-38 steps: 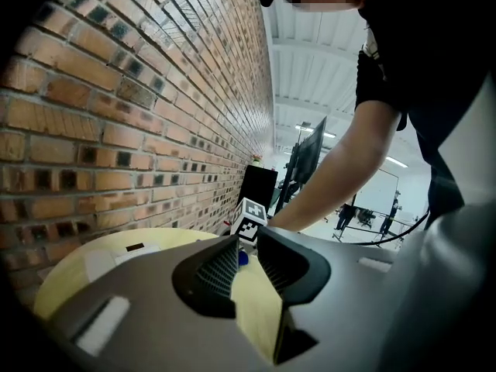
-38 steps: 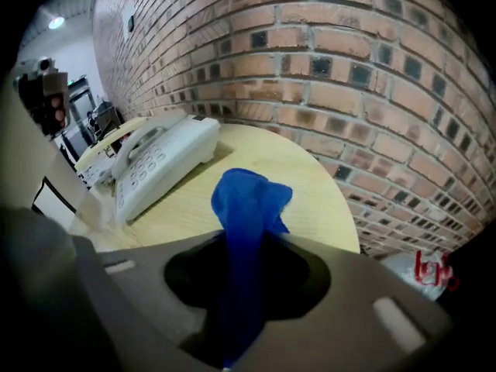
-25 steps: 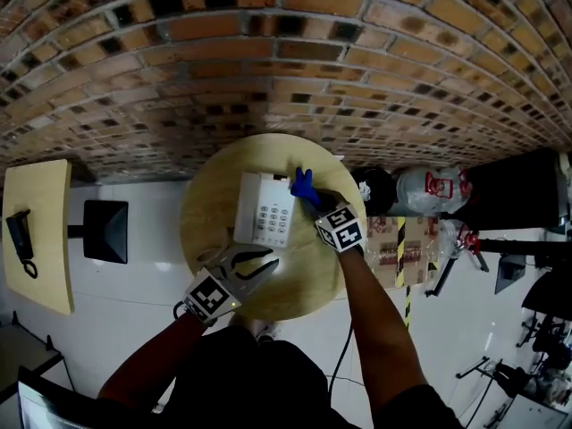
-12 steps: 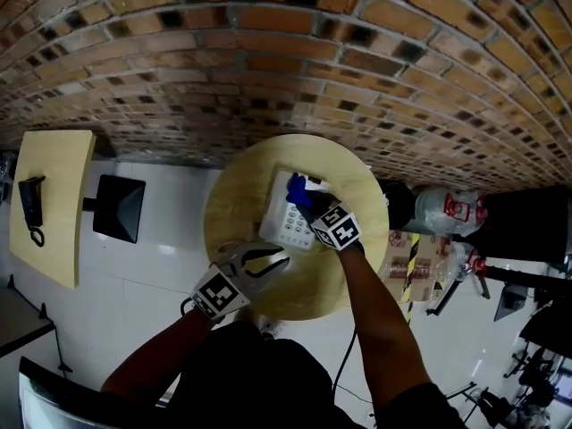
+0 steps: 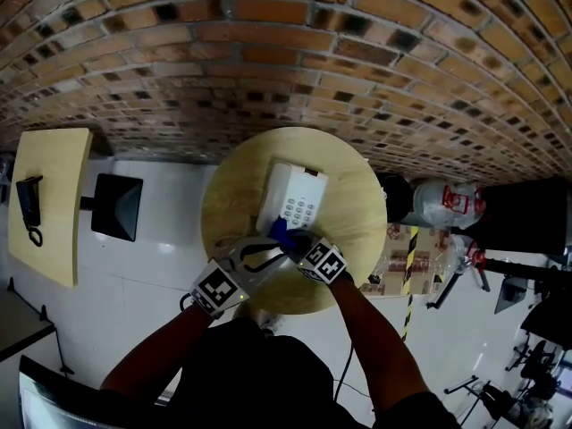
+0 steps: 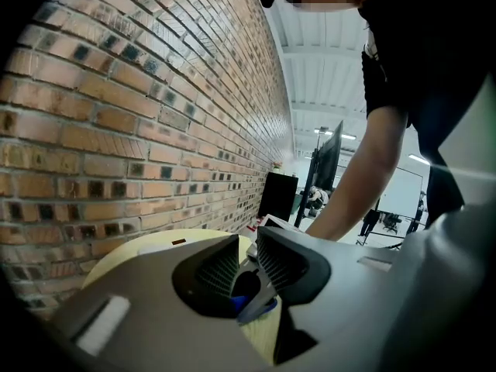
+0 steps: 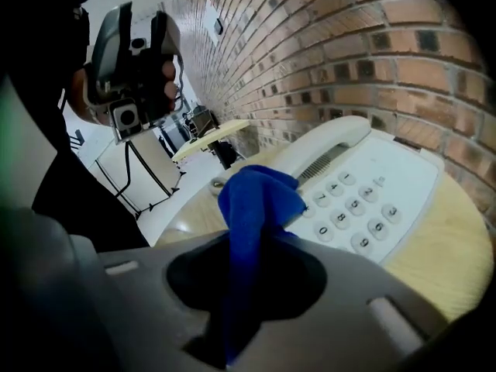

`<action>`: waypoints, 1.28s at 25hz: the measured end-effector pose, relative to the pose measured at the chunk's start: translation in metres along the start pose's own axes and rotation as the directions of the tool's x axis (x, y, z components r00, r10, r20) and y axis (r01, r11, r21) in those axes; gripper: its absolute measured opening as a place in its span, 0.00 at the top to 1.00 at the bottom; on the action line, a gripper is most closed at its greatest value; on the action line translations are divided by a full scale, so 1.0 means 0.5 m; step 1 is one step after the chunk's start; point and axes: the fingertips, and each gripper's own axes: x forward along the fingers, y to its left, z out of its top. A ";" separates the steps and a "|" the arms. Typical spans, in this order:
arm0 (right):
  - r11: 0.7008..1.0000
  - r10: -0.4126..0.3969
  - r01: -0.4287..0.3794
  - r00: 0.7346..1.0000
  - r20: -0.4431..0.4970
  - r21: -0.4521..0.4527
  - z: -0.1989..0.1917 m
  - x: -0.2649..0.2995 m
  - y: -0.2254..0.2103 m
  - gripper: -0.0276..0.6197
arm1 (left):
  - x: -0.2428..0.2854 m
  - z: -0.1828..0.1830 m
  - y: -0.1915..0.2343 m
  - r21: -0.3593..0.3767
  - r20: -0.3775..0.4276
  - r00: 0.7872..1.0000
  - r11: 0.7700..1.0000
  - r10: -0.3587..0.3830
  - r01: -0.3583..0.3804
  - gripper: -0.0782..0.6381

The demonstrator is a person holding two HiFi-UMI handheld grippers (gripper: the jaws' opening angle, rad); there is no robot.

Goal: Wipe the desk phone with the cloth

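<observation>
My right gripper (image 5: pixel 286 239) is clenched on the crumpled blue cloth (image 7: pixel 260 200), held at the near edge of the white push-button desk phone (image 5: pixel 295 197) on the round wooden counter (image 5: pixel 353 226) for wiping, while my left gripper (image 5: pixel 257 259) rests released alongside.

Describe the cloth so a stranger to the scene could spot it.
By the brick wall, a round table bears a white desk phone. At its near edge the right hand-held gripper pinches the cloth, the only bright blue thing there.
</observation>
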 end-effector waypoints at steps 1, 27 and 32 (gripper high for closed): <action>1.000 -0.007 0.007 1.000 0.020 0.003 0.012 -0.007 -0.008 0.84 | -0.003 -0.008 0.000 0.002 -0.011 1.000 1.000 0.004 -0.004 0.78; 0.978 0.091 -0.085 0.996 0.022 -0.191 0.178 0.088 0.041 0.84 | -0.091 -0.011 0.083 -0.022 0.019 0.992 0.992 0.121 -0.121 0.78; 0.977 0.138 -0.144 0.989 -0.049 -0.156 0.096 0.120 0.115 0.84 | -0.078 -0.010 0.055 -0.021 0.012 0.996 0.995 0.093 -0.093 0.78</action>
